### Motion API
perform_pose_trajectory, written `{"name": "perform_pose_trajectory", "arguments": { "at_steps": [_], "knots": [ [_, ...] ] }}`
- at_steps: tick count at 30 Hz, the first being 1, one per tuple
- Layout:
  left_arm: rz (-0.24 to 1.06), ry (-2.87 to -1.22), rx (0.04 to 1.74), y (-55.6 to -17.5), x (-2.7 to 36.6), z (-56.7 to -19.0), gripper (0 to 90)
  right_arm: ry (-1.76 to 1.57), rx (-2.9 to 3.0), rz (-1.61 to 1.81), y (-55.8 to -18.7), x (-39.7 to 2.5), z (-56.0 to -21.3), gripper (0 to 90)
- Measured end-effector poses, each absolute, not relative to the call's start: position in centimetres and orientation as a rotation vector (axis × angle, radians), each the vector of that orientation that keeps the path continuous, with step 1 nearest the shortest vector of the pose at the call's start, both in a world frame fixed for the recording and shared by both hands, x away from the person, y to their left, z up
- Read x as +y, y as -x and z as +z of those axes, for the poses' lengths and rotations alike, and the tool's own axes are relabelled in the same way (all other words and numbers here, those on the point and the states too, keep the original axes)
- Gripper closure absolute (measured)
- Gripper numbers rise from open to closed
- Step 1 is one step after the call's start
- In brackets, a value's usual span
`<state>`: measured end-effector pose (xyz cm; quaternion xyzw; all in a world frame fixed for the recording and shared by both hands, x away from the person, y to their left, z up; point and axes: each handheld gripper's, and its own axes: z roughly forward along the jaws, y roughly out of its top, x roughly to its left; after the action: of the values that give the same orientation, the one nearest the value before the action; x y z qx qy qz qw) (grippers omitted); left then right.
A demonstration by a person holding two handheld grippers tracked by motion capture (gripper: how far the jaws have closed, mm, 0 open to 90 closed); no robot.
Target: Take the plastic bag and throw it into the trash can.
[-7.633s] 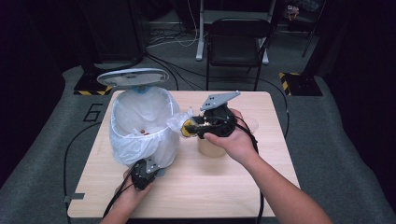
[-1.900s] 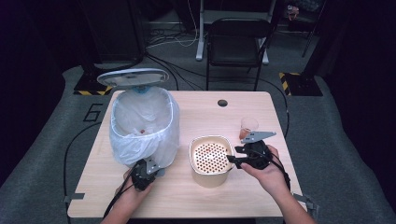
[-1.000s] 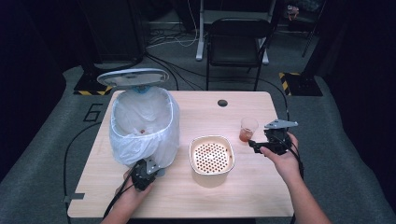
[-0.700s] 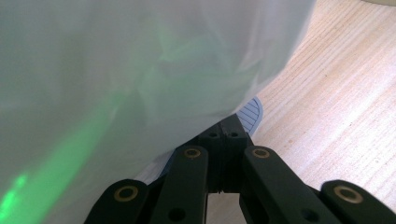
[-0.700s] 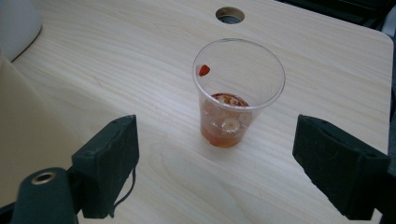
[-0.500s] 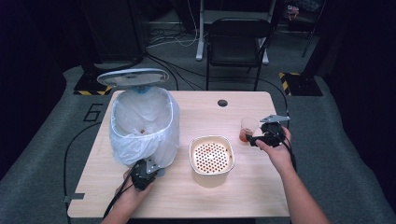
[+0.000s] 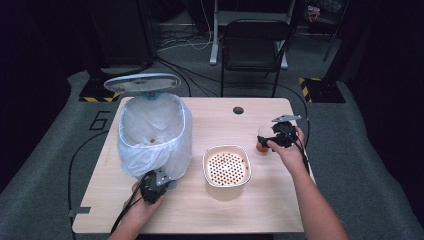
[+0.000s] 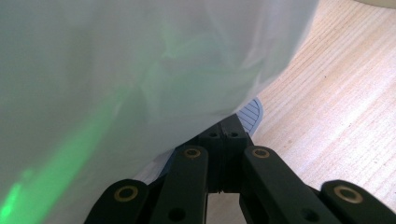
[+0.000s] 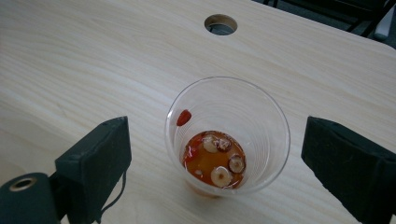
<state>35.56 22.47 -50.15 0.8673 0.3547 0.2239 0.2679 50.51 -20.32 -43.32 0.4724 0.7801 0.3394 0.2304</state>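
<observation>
A clear plastic cup [image 9: 227, 135] holding orange liquid and fruit slices stands on the wooden table [image 7: 200, 215] near its right edge [image 7: 262, 141]. My right gripper [image 9: 215, 137] is open, with one jaw on each side of the cup and neither touching it; in the high view it [image 7: 271, 138] sits just right of the cup. My left gripper [image 8: 224, 135] is shut, its tips at the grey ribbed pedal [image 8: 251, 109] under the white bag [image 8: 140, 70]. In the high view it [image 7: 160, 179] is at the foot of the bagged bin [image 7: 152, 135], whose lid [image 7: 142, 82] stands open.
A cream perforated strainer bowl [image 7: 226, 167] sits mid-table between bin and cup. A round cable hole [image 7: 238, 110] lies at the far edge, also seen beyond the cup [image 9: 220, 23]. A black chair [image 7: 252, 45] stands behind the table.
The right gripper left the bin, where it held the strainer bowl, moved right across the table and now straddles the cup. The left gripper has stayed at the bin's foot.
</observation>
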Motion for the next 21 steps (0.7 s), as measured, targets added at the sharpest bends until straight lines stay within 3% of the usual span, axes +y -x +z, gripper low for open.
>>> {"name": "perform_pose_trajectory", "arguments": {
  "at_steps": [13, 18, 21],
  "knots": [
    [0.598, -2.34, 0.958, -35.7, 22.6, -50.1, 90.0, -1.354, 2.162, 0.874, -52.3, -20.0, -44.8, 7.3],
    [0.599, -2.34, 0.956, -35.7, 22.6, -50.1, 90.0, -1.38, 2.177, 0.878, -52.5, -20.1, -45.3, 21.1],
    [0.597, -2.339, 0.959, -35.6, 22.6, -50.1, 90.0, -1.37, 2.188, 0.88, -52.4, -20.3, -45.2, 22.1]
  ]
}}
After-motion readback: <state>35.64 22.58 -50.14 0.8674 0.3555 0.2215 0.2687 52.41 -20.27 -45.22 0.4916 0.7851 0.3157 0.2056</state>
